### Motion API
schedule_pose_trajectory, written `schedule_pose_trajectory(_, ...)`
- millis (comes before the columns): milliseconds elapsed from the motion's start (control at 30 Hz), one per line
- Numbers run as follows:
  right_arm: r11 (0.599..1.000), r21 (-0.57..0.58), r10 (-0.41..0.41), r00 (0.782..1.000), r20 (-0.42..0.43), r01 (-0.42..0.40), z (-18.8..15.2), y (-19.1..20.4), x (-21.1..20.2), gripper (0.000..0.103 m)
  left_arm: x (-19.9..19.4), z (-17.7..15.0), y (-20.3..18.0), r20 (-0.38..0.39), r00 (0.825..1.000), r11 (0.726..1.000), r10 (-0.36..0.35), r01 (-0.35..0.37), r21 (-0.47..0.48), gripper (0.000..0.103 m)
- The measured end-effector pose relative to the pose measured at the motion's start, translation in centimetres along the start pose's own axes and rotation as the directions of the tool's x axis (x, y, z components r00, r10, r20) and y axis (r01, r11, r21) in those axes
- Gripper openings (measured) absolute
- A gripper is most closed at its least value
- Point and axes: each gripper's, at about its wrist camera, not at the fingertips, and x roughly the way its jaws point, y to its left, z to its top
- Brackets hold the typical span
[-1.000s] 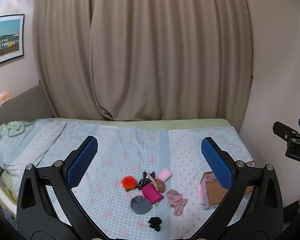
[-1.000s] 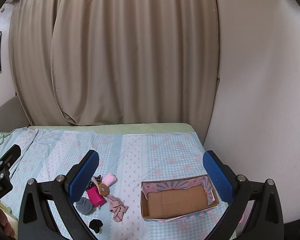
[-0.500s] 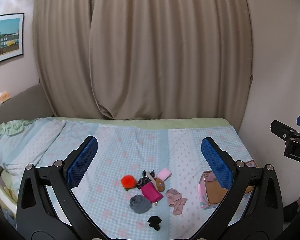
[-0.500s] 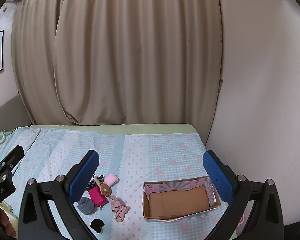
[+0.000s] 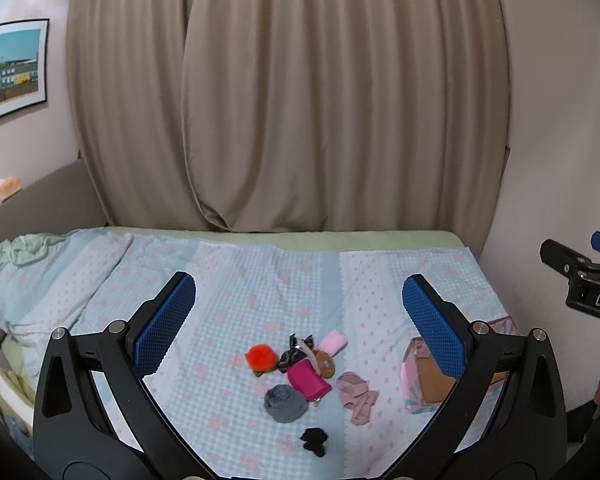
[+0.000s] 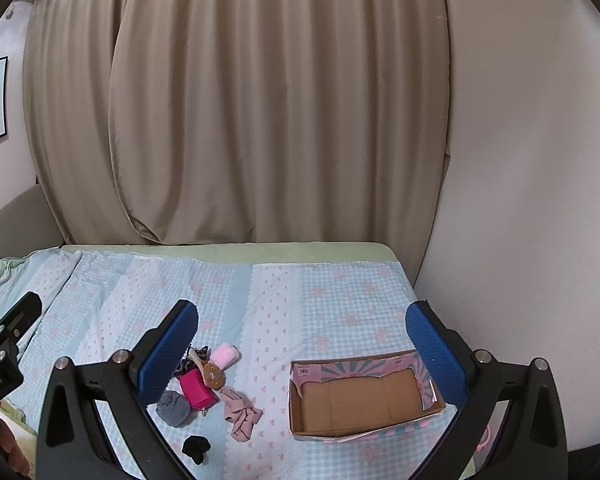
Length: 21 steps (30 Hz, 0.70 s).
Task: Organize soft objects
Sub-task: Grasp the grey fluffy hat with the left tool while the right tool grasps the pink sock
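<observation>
Lettering "DAS", cut off by the frame edge, shows on the right gripper [image 6: 302, 332]. Both it and the left gripper [image 5: 299, 304] hang spread wide and empty above the bedspread [image 5: 260, 280]. The soft-item cluster, with magenta pouch [image 5: 308, 378], grey sock [image 5: 284, 398] and orange pompom [image 5: 261, 357], lies between the left fingers. The cardboard box [image 6: 360, 396], long axis crosswise, sits well right of the cluster.
</observation>
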Motion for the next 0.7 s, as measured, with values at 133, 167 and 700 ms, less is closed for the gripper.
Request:
schedule_pose_trajectory(133, 1.0, 0.016, 0.025, 1.0, -0.008, -0.025, -1.0, 1.1, 1.4, 0.103, 1.4, -0.9, 1.6, -0.04, 0.999, 1.0, -0.007, 0.008, 0.026, 0.103)
schedule_pose_trajectory(167, 0.999, 0.028, 0.043, 0.999, -0.015, -0.043, -1.5, 1.5, 1.9, 0.103, 1.7, -1.2, 1.8, -0.05, 0.999, 0.999, -0.012, 0.014, 0.032, 0.103)
schedule_pose_trajectory(700, 0.995, 0.094, 0.048, 0.986, -0.159, -0.033, -13.6, 10.1, 14.7, 0.103, 16.4, -13.9, 6.9, -0.308, 0.932, 0.953, -0.192, 0.251, 0.168, 0.103)
